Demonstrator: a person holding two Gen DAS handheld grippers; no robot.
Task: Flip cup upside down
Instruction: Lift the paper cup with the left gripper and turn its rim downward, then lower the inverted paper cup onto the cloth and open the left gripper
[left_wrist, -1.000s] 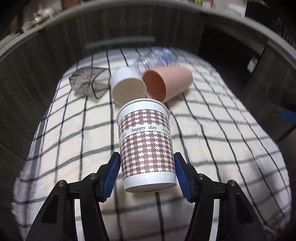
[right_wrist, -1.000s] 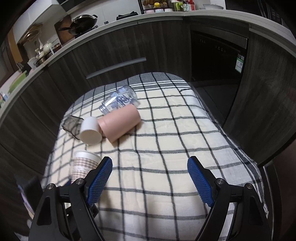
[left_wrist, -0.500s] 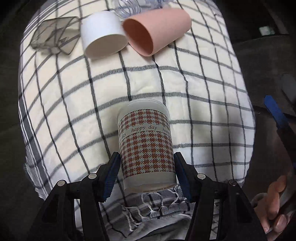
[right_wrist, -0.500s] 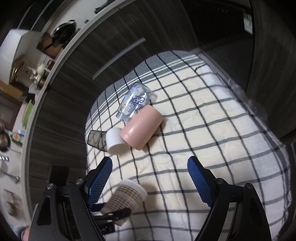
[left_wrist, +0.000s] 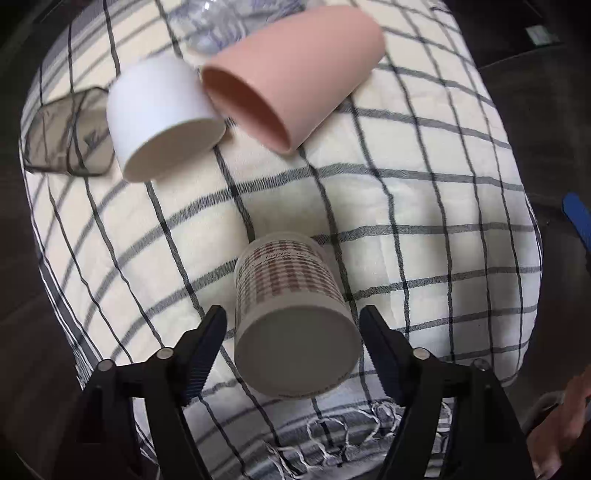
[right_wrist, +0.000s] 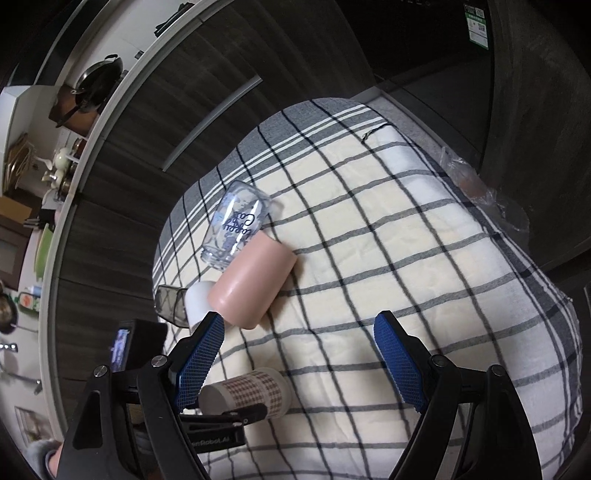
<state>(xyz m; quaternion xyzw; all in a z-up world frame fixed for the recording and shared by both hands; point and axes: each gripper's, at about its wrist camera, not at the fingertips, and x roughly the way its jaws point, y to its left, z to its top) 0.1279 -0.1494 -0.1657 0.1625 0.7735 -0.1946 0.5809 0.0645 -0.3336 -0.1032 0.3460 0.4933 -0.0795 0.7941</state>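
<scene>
Left wrist view. Paper cup with brown houndstooth print (left_wrist: 291, 310): sits between the fingers of the left gripper (left_wrist: 293, 332), flat white base toward the camera, mouth pointing away and down at the cloth; long axis runs nearly along the fingers, tipped slightly. The black jaws are spread, with a gap visible on each side of the cup; contact with the cup cannot be confirmed here. Cream cloth with dark check lines (left_wrist: 424, 221): covers the tabletop, fringe at the near edge. Plain white cup (left_wrist: 159, 110): on its side, mouth toward the camera. Matte pink tumbler (left_wrist: 295, 74): on its side, touching the white cup, mouth toward the camera. Smoky translucent square container (left_wrist: 66, 136): just left of the white cup. Clear glass (left_wrist: 218, 22): behind the pink tumbler, partly cut off.

Right wrist view. Right gripper (right_wrist: 297, 362): blue-padded fingers spread wide, nothing between them, above the cloth (right_wrist: 424, 258). Houndstooth cup (right_wrist: 251, 393): low left, near the cloth's near edge, lying close to horizontal with its base toward the left, a black finger of the left gripper (right_wrist: 225, 415) across its near side. Pink tumbler (right_wrist: 255, 284), clear glass with blue lettering (right_wrist: 236, 225), white cup (right_wrist: 197, 301) and smoky container (right_wrist: 170, 302): grouped beyond it.
</scene>
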